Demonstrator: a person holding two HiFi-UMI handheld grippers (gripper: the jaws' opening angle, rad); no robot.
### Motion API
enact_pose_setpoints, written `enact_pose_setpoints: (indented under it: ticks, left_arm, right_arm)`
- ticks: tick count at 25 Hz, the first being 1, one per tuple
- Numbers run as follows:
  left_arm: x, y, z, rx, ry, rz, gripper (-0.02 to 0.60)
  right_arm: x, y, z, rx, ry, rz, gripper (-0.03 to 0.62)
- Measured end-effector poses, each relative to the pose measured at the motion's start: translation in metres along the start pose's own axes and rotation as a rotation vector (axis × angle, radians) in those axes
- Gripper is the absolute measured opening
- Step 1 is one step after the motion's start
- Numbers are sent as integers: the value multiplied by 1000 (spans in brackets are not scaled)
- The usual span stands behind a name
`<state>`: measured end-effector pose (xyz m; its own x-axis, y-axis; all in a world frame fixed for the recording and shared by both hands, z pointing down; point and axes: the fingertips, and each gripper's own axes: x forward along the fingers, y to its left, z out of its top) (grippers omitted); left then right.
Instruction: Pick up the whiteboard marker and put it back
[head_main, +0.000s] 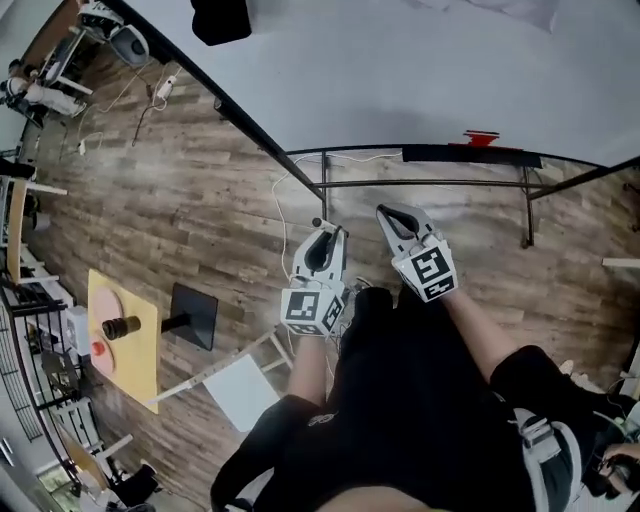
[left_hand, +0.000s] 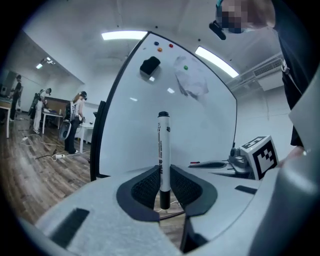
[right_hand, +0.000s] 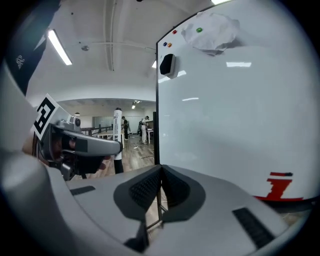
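Note:
The whiteboard marker (left_hand: 163, 150), white with a black cap and black end, stands upright between the pads of my left gripper (left_hand: 164, 187), which is shut on its lower part. In the head view the left gripper (head_main: 326, 236) and the right gripper (head_main: 388, 213) are side by side, pointing at the bottom of the whiteboard (head_main: 400, 70). The board's tray (head_main: 462, 155) lies a little past them, with a red object (head_main: 481, 138) on it. My right gripper (right_hand: 160, 179) is shut with nothing in it. The right gripper view shows the left gripper (right_hand: 75, 142) holding the marker (right_hand: 117, 132).
A black eraser (left_hand: 150, 66) and small magnets stick high on the board. The board's metal frame legs (head_main: 528, 210) and a white cable (head_main: 283, 205) cross the wood floor. A yellow table (head_main: 128, 345) and a black base plate (head_main: 197, 315) stand to the left. People (left_hand: 76, 120) stand far behind.

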<state>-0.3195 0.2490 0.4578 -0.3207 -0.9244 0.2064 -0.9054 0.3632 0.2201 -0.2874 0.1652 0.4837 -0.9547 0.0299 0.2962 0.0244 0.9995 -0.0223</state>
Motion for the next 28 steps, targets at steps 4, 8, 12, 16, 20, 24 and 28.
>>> enact_pose_setpoints:
  ticks: [4, 8, 12, 16, 20, 24, 28]
  left_arm:
    - [19, -9, -14, -6, 45, -94, 60]
    - [46, -33, -16, 49, 91, -180, 60]
    - [71, -66, -21, 178, 151, -267, 60]
    - [98, -93, -24, 192, 198, -338, 60]
    - [142, -128, -33, 259, 248, -352, 60]
    - [185, -153, -46, 317, 312, -363, 60]
    - [216, -177, -58, 394, 349, -386, 60]
  right_arm:
    - [-20, -19, -18, 33, 30, -89, 3]
    - [-43, -50, -26, 74, 25, -187, 3]
    - [-67, -78, -34, 102, 3, -278, 3]
    - [-87, -100, -46, 165, -12, -317, 3]
    - [-107, -151, -54, 169, -36, -329, 3]
    - [-119, -207, -62, 169, -73, -374, 3]
    - [-134, -239, -70, 169, -89, -419, 3]
